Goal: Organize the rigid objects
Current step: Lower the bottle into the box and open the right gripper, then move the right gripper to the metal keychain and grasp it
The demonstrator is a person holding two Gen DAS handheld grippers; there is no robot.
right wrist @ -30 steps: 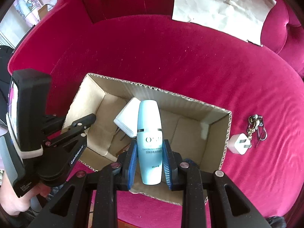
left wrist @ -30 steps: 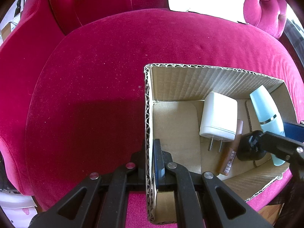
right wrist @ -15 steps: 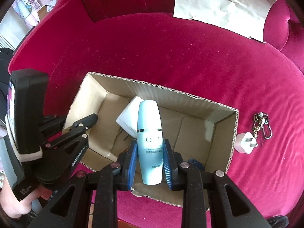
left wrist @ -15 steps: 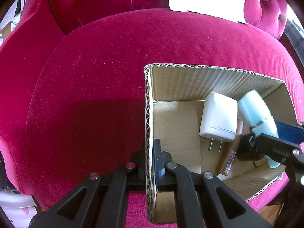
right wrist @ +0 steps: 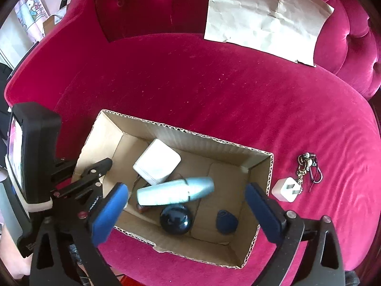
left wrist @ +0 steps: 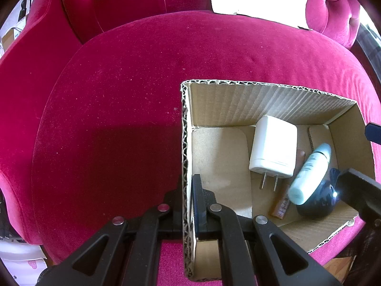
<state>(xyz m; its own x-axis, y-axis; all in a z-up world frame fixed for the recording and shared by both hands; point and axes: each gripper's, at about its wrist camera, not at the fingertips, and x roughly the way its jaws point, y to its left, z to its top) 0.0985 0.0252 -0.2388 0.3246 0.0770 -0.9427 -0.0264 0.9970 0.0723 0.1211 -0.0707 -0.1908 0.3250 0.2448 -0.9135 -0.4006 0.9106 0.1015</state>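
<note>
An open cardboard box (right wrist: 190, 132) sits on a crimson velvet seat. My left gripper (left wrist: 188, 186) is shut on the box's left wall (left wrist: 184, 143); it also shows in the right wrist view (right wrist: 95, 170). My right gripper (right wrist: 185, 188) hovers over the box, its jaws opening wide. A pale blue bottle (right wrist: 176, 191) lies blurred on its side below them, touching neither pad. It rests across a dark round object (right wrist: 176, 219) and beside a white charger (right wrist: 157, 164). A brown tube (left wrist: 281, 208) and a small dark blue piece (right wrist: 226, 221) are also in the box.
A small white plug (right wrist: 287, 189) and a keychain (right wrist: 308, 169) lie on the cushion (right wrist: 214, 83) right of the box. A crumpled paper sheet (right wrist: 262, 14) leans on the backrest. A person's hand (right wrist: 10, 250) holds the left gripper's handle.
The right jaws have sprung apart and let go of the blue bottle, which went from upright between the pads to lying sideways in the box. The left gripper has not moved.
</note>
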